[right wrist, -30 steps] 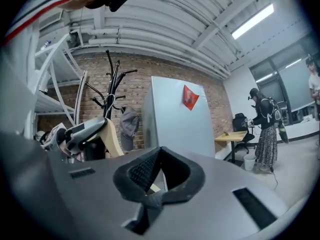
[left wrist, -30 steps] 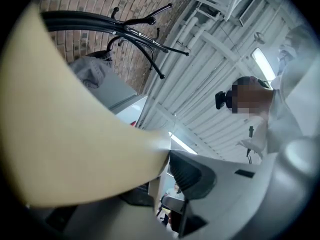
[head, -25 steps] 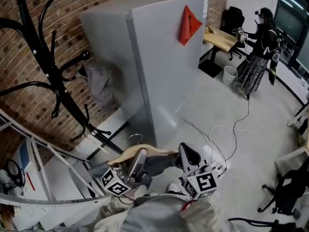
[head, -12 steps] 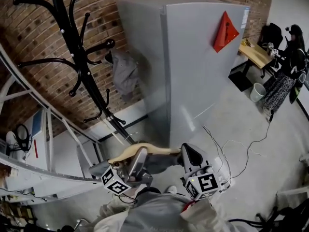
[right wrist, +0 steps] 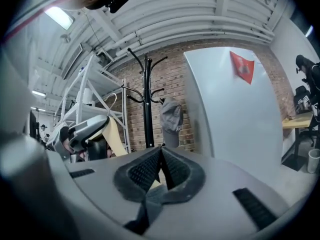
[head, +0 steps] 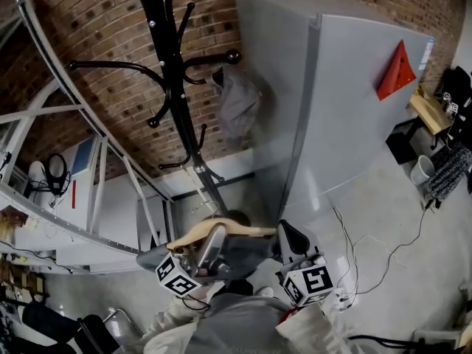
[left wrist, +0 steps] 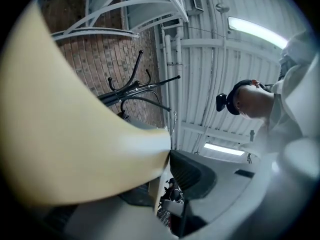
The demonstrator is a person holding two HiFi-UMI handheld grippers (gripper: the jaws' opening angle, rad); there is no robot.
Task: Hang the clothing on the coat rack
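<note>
1. A brick wall fills the back, with a grey cabinet against it on the right and white shelving on the left.
2. The black rack stands between shelving and cabinet, close to the wall, well above and beyond both grippers.
3. The grey garment is draped on a cream hanger, held low in front of the person and apart from the rack.
4. The left gripper has its fingers clamped on the hanger's left arm.
5. The right gripper is at the hanger's right end, fingers together at the tips and pinching grey garment cloth.
6. A grey cap hangs from a rack hook, beside the cabinet.
7. A red triangle is stuck on the cabinet front.
</note>
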